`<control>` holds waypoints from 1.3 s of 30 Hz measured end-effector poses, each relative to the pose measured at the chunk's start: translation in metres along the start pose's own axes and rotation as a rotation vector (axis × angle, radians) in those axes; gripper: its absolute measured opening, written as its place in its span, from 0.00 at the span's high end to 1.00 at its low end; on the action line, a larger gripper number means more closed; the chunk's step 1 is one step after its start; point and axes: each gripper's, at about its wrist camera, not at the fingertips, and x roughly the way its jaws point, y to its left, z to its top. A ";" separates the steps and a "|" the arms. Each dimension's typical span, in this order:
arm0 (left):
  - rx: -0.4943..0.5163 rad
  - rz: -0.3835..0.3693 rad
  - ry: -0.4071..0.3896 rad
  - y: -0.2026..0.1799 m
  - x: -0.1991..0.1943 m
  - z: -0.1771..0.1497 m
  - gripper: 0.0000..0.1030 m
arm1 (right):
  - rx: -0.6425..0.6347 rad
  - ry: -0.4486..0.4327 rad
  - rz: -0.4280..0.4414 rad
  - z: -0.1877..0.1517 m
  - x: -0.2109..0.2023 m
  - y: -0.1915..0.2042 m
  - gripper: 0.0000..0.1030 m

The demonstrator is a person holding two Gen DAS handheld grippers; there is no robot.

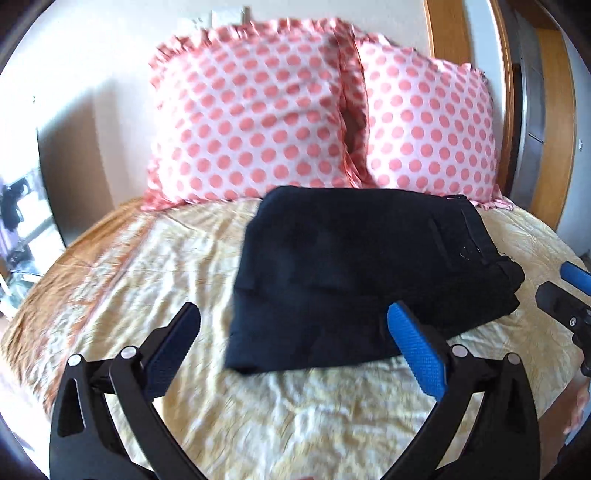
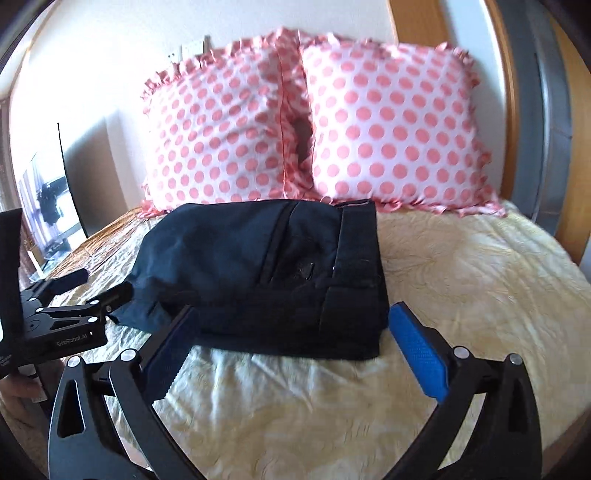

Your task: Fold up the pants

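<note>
Dark navy pants (image 1: 354, 273) lie folded into a compact bundle on the bed, just in front of the pillows; they also show in the right wrist view (image 2: 266, 273), waistband to the right. My left gripper (image 1: 295, 328) is open and empty, hovering just in front of the bundle's near left corner. My right gripper (image 2: 291, 328) is open and empty, its fingers framing the bundle's near edge. The right gripper also shows at the right edge of the left wrist view (image 1: 565, 291), and the left gripper at the left of the right wrist view (image 2: 74, 291).
The bed has a crumpled cream and orange cover (image 1: 258, 398). Two pink polka-dot pillows (image 1: 258, 110) (image 1: 428, 129) lean against the wall behind the pants. A wooden frame (image 1: 439, 29) stands at the right. A dark screen (image 2: 85, 177) is at the left.
</note>
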 end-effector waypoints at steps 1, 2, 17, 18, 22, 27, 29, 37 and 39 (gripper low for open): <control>-0.003 0.015 -0.018 -0.001 -0.009 -0.006 0.02 | 0.003 -0.009 -0.017 -0.006 -0.005 0.003 0.01; -0.010 0.028 -0.039 -0.003 -0.019 -0.013 0.02 | 0.006 -0.013 -0.036 -0.011 -0.009 0.007 0.01; -0.025 0.104 -0.026 -0.004 -0.077 -0.091 0.02 | -0.035 -0.055 -0.191 -0.080 -0.047 0.043 0.01; -0.024 0.103 -0.026 -0.005 -0.078 -0.092 0.02 | -0.038 -0.058 -0.199 -0.082 -0.049 0.044 0.01; 0.001 0.122 -0.028 -0.007 -0.079 -0.096 0.02 | -0.037 -0.067 -0.215 -0.089 -0.053 0.045 0.01; -0.004 0.116 -0.025 -0.007 -0.079 -0.098 0.02 | -0.030 -0.048 -0.216 -0.096 -0.051 0.045 0.01; 0.000 0.116 -0.024 -0.007 -0.079 -0.098 0.02 | -0.026 -0.046 -0.215 -0.097 -0.050 0.044 0.01; 0.014 0.100 -0.014 -0.010 -0.075 -0.100 0.02 | -0.040 -0.057 -0.223 -0.098 -0.050 0.046 0.01; 0.015 0.092 -0.010 -0.012 -0.074 -0.100 0.02 | -0.042 -0.059 -0.229 -0.098 -0.051 0.045 0.01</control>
